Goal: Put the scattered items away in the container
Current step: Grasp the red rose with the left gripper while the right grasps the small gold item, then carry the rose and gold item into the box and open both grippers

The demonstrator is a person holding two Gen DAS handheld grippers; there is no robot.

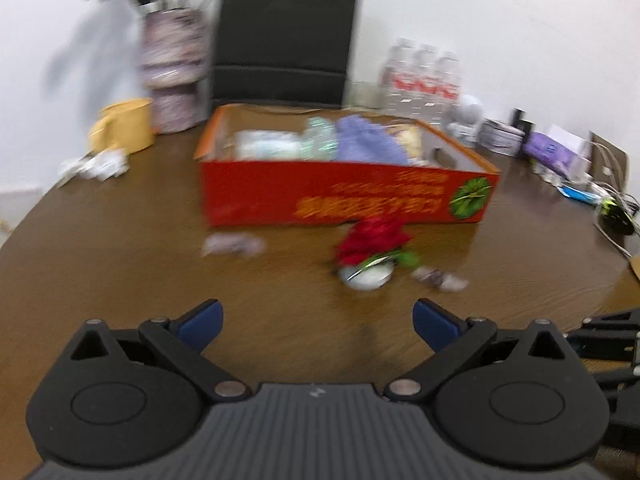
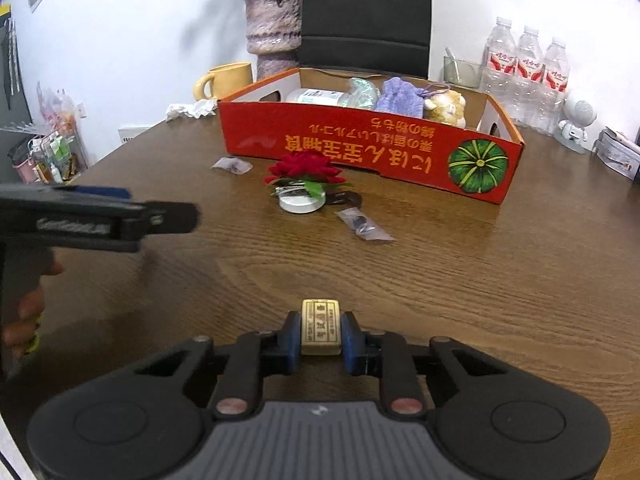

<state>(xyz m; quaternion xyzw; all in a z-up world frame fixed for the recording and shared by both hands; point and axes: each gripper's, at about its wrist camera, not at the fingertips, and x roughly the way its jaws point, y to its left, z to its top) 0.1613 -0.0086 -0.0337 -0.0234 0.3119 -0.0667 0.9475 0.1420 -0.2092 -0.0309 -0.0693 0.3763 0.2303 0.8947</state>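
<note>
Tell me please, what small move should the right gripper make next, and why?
Probably carry it forward, over the near wall of the red box, before opening. The right gripper is shut on the small beige block, low above the table, and the box stands further ahead.

Printed upside down in yellow Japanese characters on the red front wall of the cardboard box (image 2: 360,148), beside a green pumpkin picture (image 2: 478,165) near its right corner; large line partly legible as "にほん", remainder not made out with certainty. Small dark characters on the pale block (image 2: 321,327) clamped in the right gripper (image 2: 321,340), too small to read. Red labels with white marks on three water bottles (image 2: 528,68) near the table's far right edge, unreadable. Blurred throughout in the left wrist view; nothing legible there.
</note>
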